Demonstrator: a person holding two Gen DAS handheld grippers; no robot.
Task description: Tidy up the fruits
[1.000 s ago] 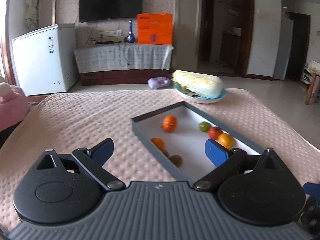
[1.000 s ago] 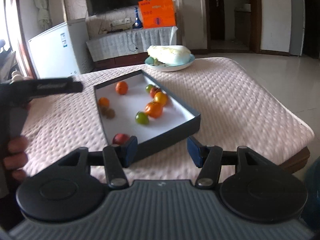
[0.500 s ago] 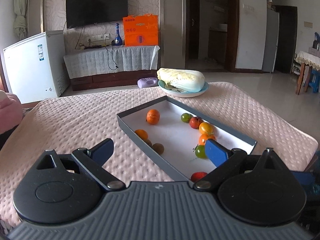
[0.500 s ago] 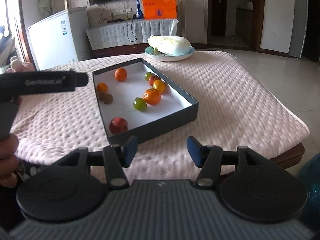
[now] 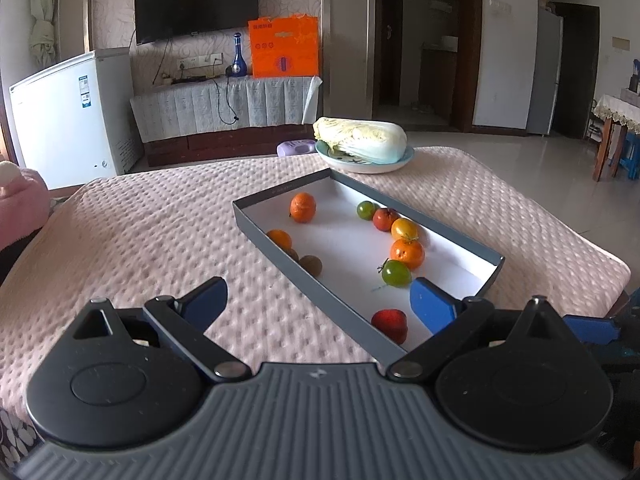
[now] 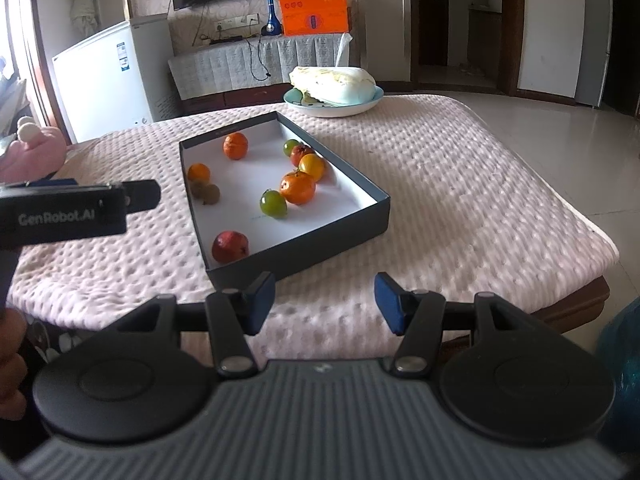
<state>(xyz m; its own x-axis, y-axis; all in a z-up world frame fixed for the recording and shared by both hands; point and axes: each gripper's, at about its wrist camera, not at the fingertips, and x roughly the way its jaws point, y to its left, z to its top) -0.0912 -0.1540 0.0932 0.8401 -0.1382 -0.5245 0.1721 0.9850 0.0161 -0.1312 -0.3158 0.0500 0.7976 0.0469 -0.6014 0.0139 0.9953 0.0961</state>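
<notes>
Soft daylight from the left, fisheye-bent edges, slight blur, gentle shadows

A cabbage [image 5: 362,139] lies on a plate [image 5: 360,165]; white freezer [image 5: 72,114] and orange box [image 5: 284,47] behind.

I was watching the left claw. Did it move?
Yes. In the right claw's view the left claw now reaches closer to the box, which stays put on the tablecloth.

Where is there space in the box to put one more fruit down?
The box has bare white floor down its middle, between the two oranges by one wall and the tomato row by the other. The near corner beyond the red fruit is bare too. The tomato row is crowded.
</notes>
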